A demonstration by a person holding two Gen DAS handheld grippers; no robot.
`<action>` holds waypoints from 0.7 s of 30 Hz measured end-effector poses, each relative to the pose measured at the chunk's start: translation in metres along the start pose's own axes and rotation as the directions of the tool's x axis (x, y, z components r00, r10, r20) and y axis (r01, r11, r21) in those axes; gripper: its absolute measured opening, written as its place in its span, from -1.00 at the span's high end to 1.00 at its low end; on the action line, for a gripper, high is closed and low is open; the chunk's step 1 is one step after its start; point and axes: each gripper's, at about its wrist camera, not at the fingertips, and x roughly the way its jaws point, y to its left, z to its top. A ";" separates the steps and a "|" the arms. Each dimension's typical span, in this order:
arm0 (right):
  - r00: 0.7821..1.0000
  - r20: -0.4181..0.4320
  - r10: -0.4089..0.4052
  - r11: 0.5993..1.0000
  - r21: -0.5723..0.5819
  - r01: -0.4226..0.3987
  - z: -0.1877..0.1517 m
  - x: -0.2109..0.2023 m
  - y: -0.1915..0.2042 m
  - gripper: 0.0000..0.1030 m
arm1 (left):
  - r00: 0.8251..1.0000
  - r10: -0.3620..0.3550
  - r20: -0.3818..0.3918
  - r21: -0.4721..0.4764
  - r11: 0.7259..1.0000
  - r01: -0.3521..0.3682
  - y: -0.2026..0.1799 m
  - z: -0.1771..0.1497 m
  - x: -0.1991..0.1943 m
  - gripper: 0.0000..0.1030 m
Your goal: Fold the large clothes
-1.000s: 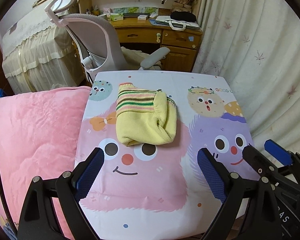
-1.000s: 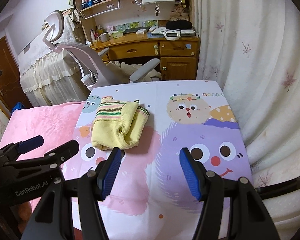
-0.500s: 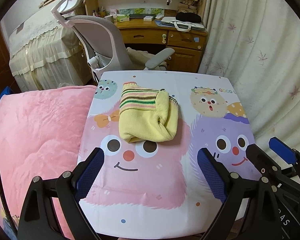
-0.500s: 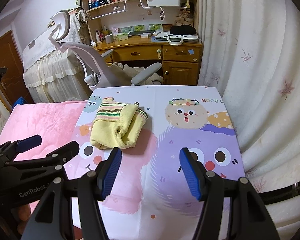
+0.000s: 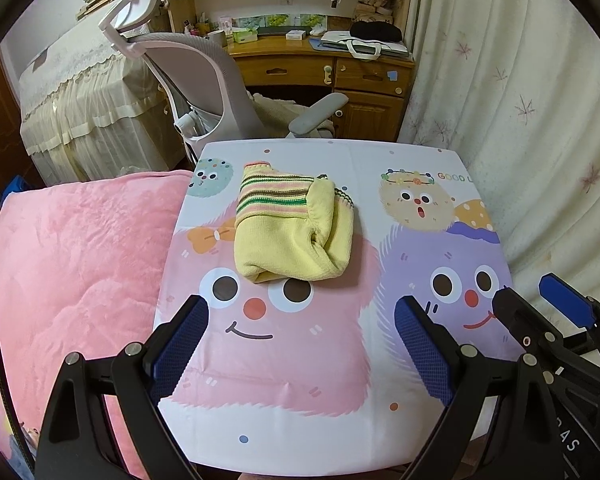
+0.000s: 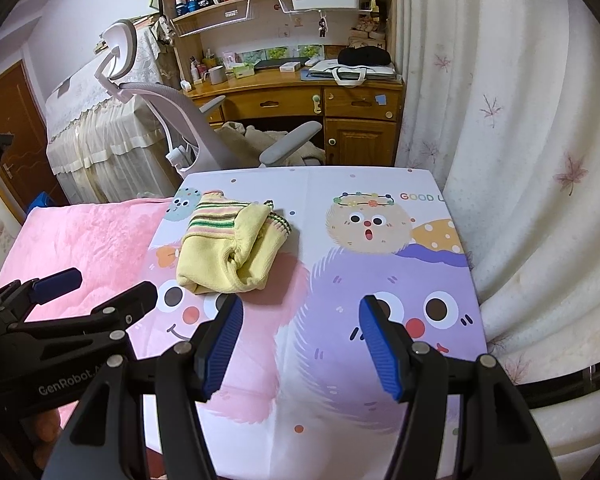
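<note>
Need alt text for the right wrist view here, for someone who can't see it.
A folded yellow sweater with a striped band lies on a table covered in cartoon faces. The open right gripper hangs empty above the table's near part, the left gripper beside it, also empty. A pink blanket, a desk chair and a wooden desk lie behind.

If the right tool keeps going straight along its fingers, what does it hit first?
Probably the cartoon-printed table cover, on its purple monster print, not clothing. The right tool is open and empty; the folded yellow striped knit sweater lies off to its left. Depth is uncertain.
</note>
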 end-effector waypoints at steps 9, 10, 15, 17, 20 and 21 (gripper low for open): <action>1.000 -0.001 -0.001 1.000 0.002 0.001 -0.002 0.000 -0.004 -0.18 | 1.000 0.000 -0.004 0.006 1.000 0.000 -0.002 0.000 -0.001 -0.82; 1.000 -0.001 -0.001 1.000 0.004 0.001 -0.002 0.000 -0.004 -0.18 | 1.000 -0.001 -0.004 0.010 1.000 0.001 -0.002 0.001 0.000 -0.82; 1.000 -0.004 -0.005 1.000 0.016 0.005 -0.006 0.002 -0.012 -0.18 | 1.000 -0.006 -0.006 0.021 1.000 0.006 -0.002 0.002 -0.001 -0.82; 1.000 -0.004 -0.006 1.000 0.020 0.006 -0.006 0.002 -0.014 -0.18 | 1.000 -0.005 -0.004 0.025 1.000 0.005 -0.001 0.002 -0.001 -0.82; 1.000 -0.004 -0.006 1.000 0.018 0.007 -0.005 0.002 -0.014 -0.18 | 1.000 -0.005 -0.003 0.029 1.000 0.005 -0.001 0.002 -0.001 -0.82; 1.000 -0.004 -0.006 1.000 0.019 0.006 -0.006 0.002 -0.015 -0.18 | 1.000 -0.005 -0.004 0.028 1.000 0.005 -0.002 0.002 0.000 -0.82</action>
